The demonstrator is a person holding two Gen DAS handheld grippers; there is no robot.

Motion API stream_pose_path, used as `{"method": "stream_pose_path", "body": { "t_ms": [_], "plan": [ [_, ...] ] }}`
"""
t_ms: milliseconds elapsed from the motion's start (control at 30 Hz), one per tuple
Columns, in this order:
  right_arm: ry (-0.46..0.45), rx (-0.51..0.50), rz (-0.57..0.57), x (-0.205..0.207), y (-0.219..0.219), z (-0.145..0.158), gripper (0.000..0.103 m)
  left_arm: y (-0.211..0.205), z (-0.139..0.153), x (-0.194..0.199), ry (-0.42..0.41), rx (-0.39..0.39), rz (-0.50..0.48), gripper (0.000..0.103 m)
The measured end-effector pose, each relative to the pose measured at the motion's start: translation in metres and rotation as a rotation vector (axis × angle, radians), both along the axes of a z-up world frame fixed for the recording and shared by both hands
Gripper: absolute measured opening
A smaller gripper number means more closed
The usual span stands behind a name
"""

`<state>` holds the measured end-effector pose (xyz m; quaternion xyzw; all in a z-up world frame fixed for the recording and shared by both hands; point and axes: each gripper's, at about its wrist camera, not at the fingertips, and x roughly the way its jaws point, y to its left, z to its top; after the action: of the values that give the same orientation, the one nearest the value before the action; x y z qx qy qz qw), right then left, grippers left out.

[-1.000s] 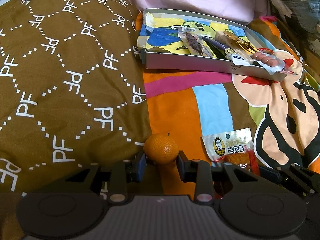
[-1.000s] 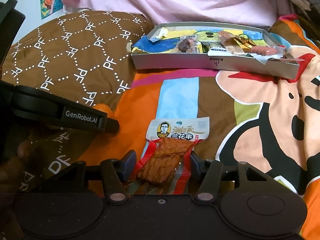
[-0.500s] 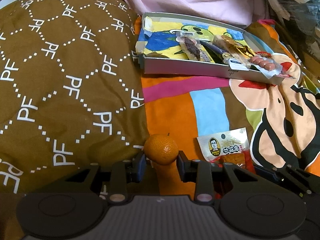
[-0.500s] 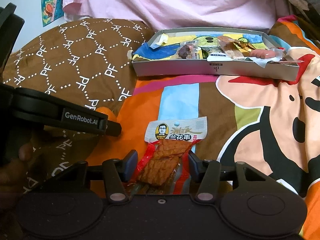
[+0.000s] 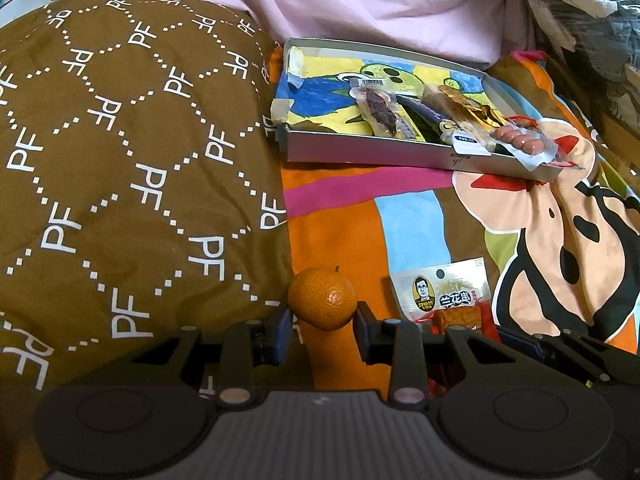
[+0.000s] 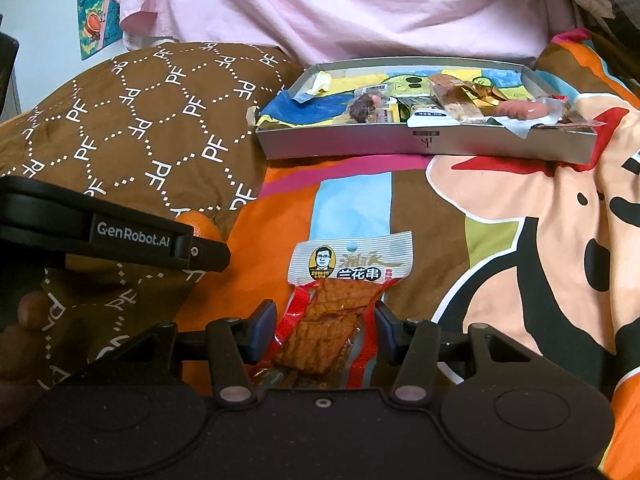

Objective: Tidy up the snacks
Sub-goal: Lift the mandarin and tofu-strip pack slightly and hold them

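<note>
Closing squarely on the snack packet (image 6: 344, 300) is the step in hand for the right gripper (image 6: 324, 322), and doing it well, as I judge it, means pinching the stiff filled part of the packet rather than its thin red side seams, which would fold and slip. The packet lies flat on the colourful bedspread (image 6: 352, 196), printed header pointing away toward the tray, its filled lower half running between the right jaws. Those jaws stand partly apart with a sliver of cloth showing on each side of the wrapper, so they are not yet pressing on it; I read them as released around it. Lowering the fingertips into the soft cover before squeezing should help them get under the edges.

The small orange (image 5: 322, 298) sits clenched between the left gripper (image 5: 322, 318) jaws, both pads against its sides, just at the edge of the brown patterned pillow (image 5: 120, 152). Keeping that squeeze gentle matters, since the fruit is round and could roll out.

Farther off, well apart from both grippers, the grey tray (image 5: 360, 152) rests on the bedspread against the pillow, with several wrapped snacks already lying in its right half and its left half bare.
</note>
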<state>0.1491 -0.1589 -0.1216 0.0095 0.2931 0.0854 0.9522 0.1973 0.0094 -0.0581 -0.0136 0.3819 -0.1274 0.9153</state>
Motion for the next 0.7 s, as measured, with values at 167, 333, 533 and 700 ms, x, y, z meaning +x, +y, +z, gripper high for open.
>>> {"method": "stream_pose_path", "body": {
  "t_ms": [167, 333, 533, 700],
  "plan": [
    [-0.014, 0.0, 0.001, -0.001, 0.001, 0.002, 0.053, -0.001, 0.0, -0.001, -0.003, 0.0, 0.002, 0.036],
    [-0.033, -0.002, 0.001, -0.003, 0.001, 0.006, 0.053, -0.001, 0.003, 0.0, -0.012, -0.006, 0.005, 0.036],
    [-0.044, 0.015, 0.0, -0.004, -0.002, 0.008, 0.053, -0.003, 0.008, 0.002, -0.022, -0.006, 0.004, 0.036],
    [-0.055, 0.019, -0.007, -0.002, -0.004, 0.011, 0.028, -0.004, 0.011, 0.004, -0.029, -0.006, 0.002, 0.036]
  ]
}}
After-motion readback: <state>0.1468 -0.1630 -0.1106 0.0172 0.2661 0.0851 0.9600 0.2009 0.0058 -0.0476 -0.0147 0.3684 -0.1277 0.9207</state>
